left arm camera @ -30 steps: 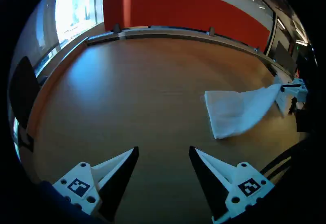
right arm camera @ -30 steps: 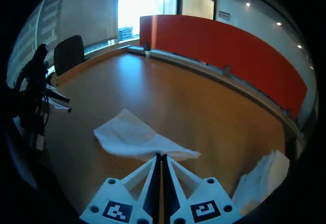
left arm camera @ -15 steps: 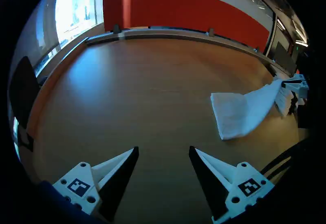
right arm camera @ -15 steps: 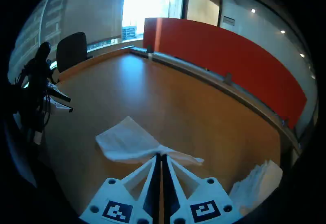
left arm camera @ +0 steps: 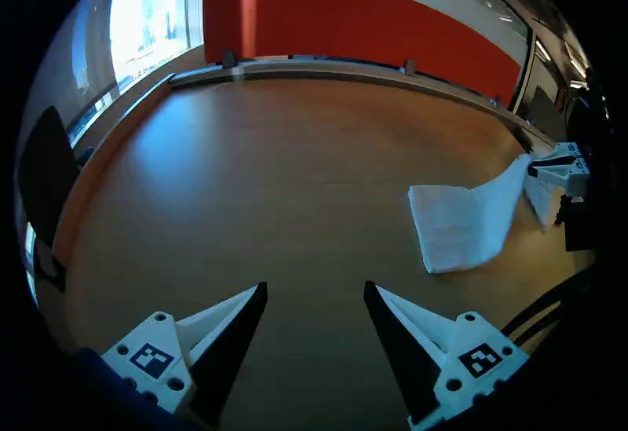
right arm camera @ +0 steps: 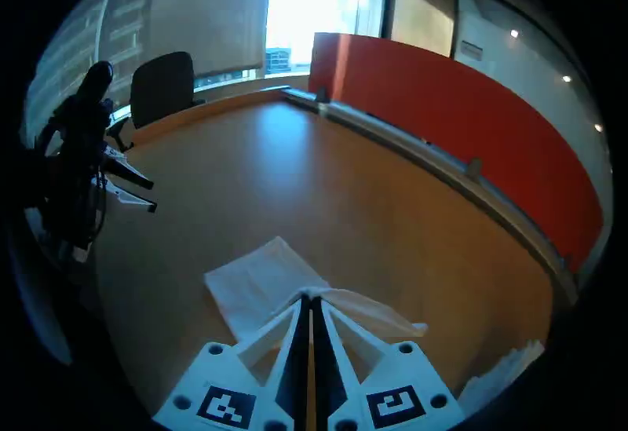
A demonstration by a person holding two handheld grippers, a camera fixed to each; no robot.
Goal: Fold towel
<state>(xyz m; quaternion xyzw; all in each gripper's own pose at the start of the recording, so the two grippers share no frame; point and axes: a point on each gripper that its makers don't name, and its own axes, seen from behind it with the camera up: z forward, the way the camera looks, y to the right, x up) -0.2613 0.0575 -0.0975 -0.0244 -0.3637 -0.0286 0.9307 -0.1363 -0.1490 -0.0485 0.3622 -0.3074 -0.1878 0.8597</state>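
Note:
A white towel (left arm camera: pixel 459 225) lies on the wooden table (left arm camera: pixel 298 164), far right in the left gripper view. Its far corner is lifted off the table by my right gripper (left arm camera: pixel 542 168), which is shut on it. In the right gripper view the closed fingertips (right arm camera: pixel 309 299) pinch the raised towel edge, and the rest of the towel (right arm camera: pixel 255 286) spreads flat to the left below them. My left gripper (left arm camera: pixel 314 290) hovers open above bare table, well left of the towel, with nothing between its fingers. That left gripper (right arm camera: pixel 125 184) also appears at the far left of the right gripper view.
A stack of folded white towels (right arm camera: pixel 502 372) sits by the table edge to the right of my right gripper. A red partition (left arm camera: pixel 353 23) runs along the table's far side. A black chair (right arm camera: pixel 161 89) stands beyond the table, under the windows.
My right gripper has raised and drawn the towel's corner back over the cloth, so the lifted part stands steeper and the flat part looks shorter. The left gripper has stayed open and still.

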